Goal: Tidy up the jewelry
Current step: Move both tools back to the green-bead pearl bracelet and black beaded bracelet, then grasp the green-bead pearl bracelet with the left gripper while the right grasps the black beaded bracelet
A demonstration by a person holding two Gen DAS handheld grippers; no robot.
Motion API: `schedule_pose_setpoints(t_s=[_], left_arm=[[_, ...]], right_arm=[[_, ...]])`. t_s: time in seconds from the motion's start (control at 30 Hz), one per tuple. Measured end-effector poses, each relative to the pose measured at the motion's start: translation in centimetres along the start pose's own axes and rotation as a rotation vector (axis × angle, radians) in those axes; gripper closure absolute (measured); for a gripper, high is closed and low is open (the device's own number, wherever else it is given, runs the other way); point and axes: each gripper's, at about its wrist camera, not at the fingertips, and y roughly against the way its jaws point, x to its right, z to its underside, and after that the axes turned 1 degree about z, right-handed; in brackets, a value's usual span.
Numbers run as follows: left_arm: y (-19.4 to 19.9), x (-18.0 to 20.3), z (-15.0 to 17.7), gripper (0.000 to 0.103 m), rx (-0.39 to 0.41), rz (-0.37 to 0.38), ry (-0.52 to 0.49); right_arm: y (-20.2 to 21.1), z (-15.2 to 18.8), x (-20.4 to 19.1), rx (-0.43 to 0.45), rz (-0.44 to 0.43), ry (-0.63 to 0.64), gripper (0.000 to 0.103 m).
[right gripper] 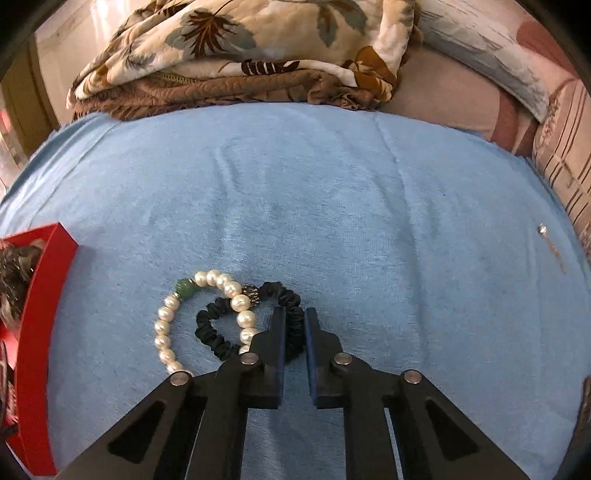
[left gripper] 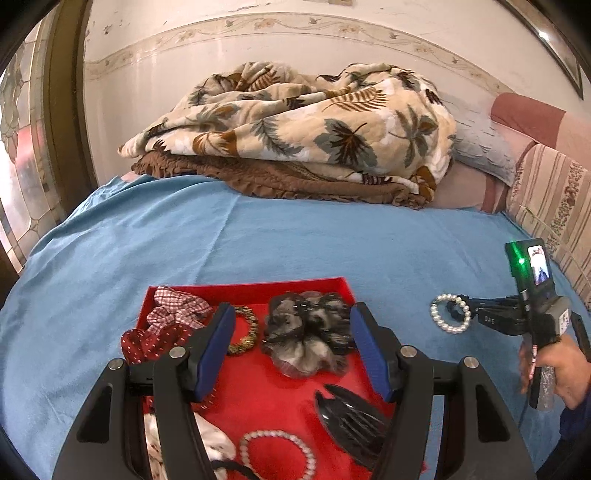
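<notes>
A bed covered by a blue sheet fills the lower part of both views. At its far edge lies a heap of bedding: a cream blanket with a leaf print on top of a brown ruffled quilt. Toward the far right corner rest a grey-white pillow and striped pink cushions. Behind the bed rises a pale wall with a floral border strip. At the left stands a brown-framed window with leaded patterned glass, letting daylight in.
</notes>
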Motion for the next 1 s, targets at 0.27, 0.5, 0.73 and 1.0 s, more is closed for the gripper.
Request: schedule_pose_setpoints(t_s=[0.27, 0.5, 0.73, 1.0], left_arm=[[0.6, 7.5, -0.6, 0.033, -0.076, 0.119, -0.056], [-5.4, 16.7, -0.3, 0.033, -0.222, 0.174, -0.114], [-12.4, 20.6, 0.6, 0.045, -0.327, 0.132, -0.108], [-17.0, 21.4, 1.9, 0.046, -0.405, 0.086, -0.116]], right_arm=[[3.0, 5.2, 6.3, -0.041, 0.038, -0.016, 0.091], [3.3, 6.4, 8.5, -0.005, -0.087, -0.103, 0.083], [2.5, 5.9, 8.2, 0.014, -0.139, -0.110, 0.082], [1.9, 6.0, 8.9, 0.008, -0.191, -0.168, 0.079]])
